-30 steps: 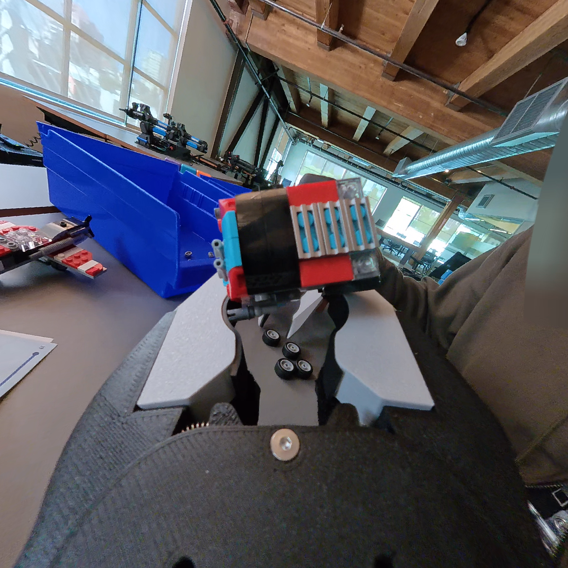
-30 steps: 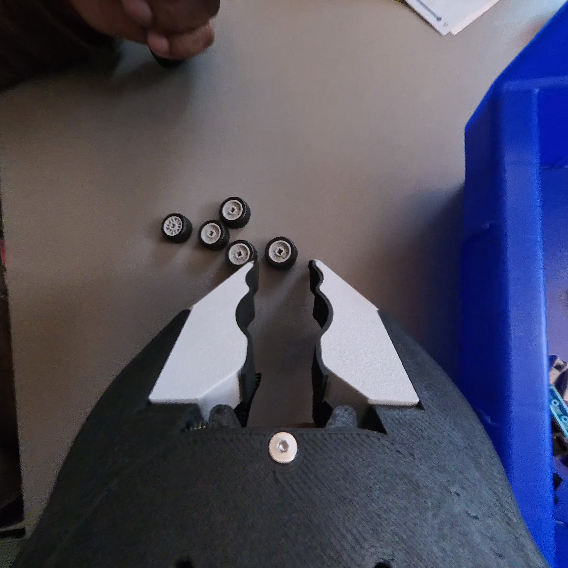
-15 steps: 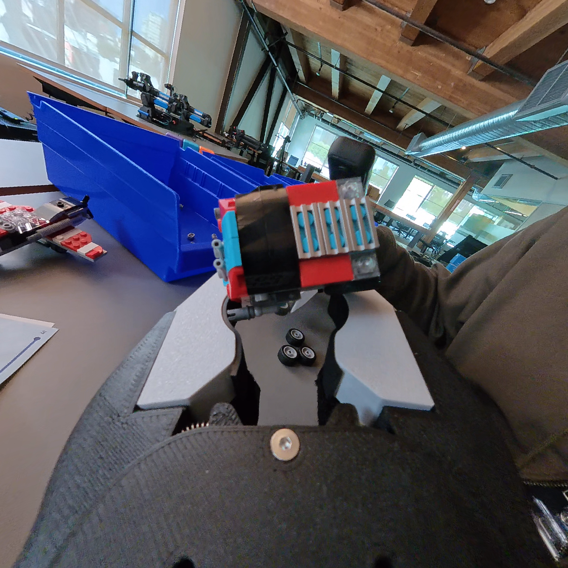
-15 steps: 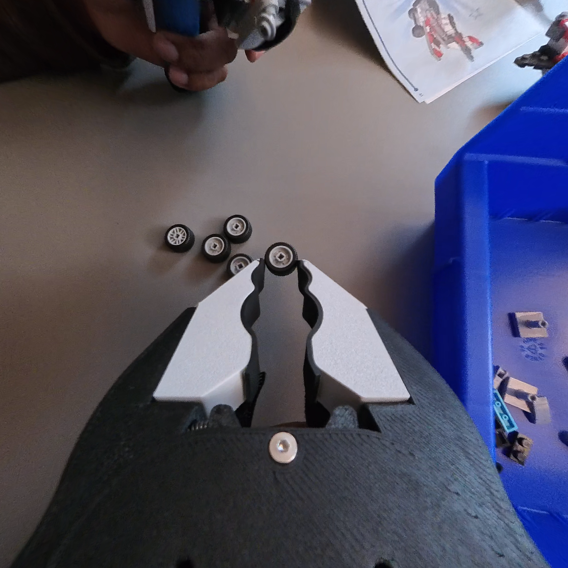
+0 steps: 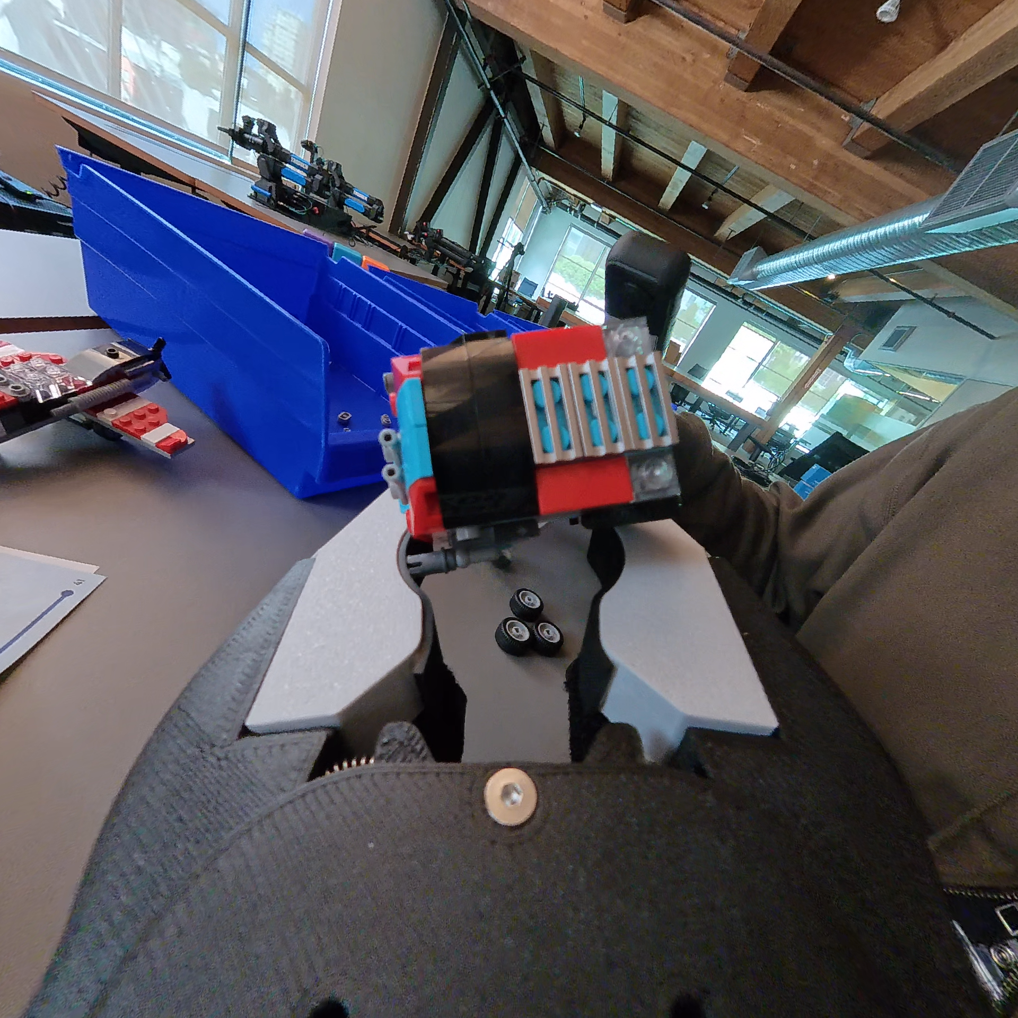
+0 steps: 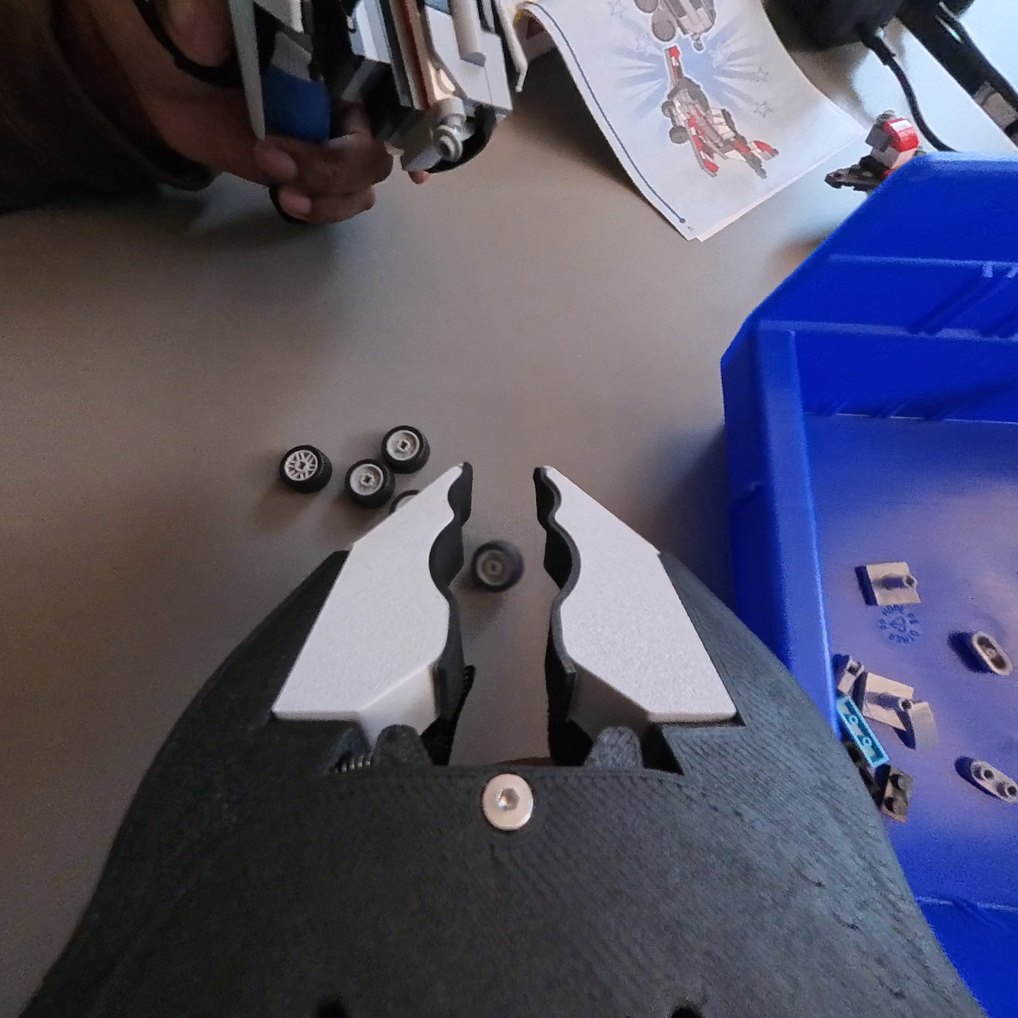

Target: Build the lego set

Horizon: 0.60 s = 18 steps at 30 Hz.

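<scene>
Fingers [image 6: 600,556] of right gripper [image 6: 502,468] stand narrowly apart, gripping nothing; blurred small wheel [image 6: 494,565] sits loose between them at frame centre. Left gripper [image 5: 504,542] clamps brick-built block [image 5: 529,435]. Risk: unpinched wheel rolls off across surface [image 6: 275,330]

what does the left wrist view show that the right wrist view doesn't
Only the left: the left tool shut on a red, black and teal brick model, plus windows and ceiling beams.

Only the right: the right tool open, with a blurred wheel between its fingers, apart from both; loose bricks in the bin; a hand.

Both: the grey table, blue bin, wheels, paper sheet.
</scene>
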### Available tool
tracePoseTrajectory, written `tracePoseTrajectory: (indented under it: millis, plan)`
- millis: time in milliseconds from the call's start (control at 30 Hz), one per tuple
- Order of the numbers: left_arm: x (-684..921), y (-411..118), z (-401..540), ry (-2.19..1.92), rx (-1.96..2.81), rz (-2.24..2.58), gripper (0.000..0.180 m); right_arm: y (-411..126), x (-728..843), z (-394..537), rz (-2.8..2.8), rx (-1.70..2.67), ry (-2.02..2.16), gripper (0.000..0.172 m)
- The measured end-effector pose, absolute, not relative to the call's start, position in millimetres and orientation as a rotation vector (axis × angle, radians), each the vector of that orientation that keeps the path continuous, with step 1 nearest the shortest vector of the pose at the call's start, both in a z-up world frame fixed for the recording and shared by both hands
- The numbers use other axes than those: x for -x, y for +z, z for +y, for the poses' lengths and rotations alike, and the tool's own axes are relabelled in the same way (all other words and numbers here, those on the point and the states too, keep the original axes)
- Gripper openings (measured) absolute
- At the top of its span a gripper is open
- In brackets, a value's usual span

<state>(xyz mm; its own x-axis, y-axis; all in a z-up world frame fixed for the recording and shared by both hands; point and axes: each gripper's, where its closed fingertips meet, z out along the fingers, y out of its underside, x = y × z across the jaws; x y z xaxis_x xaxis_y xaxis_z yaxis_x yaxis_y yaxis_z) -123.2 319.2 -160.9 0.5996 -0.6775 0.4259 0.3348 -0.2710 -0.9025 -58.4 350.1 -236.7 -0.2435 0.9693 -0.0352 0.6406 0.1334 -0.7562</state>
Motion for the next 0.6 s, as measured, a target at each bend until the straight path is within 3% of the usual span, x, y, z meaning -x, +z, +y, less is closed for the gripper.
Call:
tracePoseTrajectory:
  millis: [333,600]
  plan:
    - [121,-166,321,-1.015,1.584,0.293,0.056,-238,31,353,-2.011,1.635,0.883,0.024]
    - [120,-164,321,-1.053,1.572,0.272,0.056,-257,10,364,-2.051,1.711,0.744,0.038]
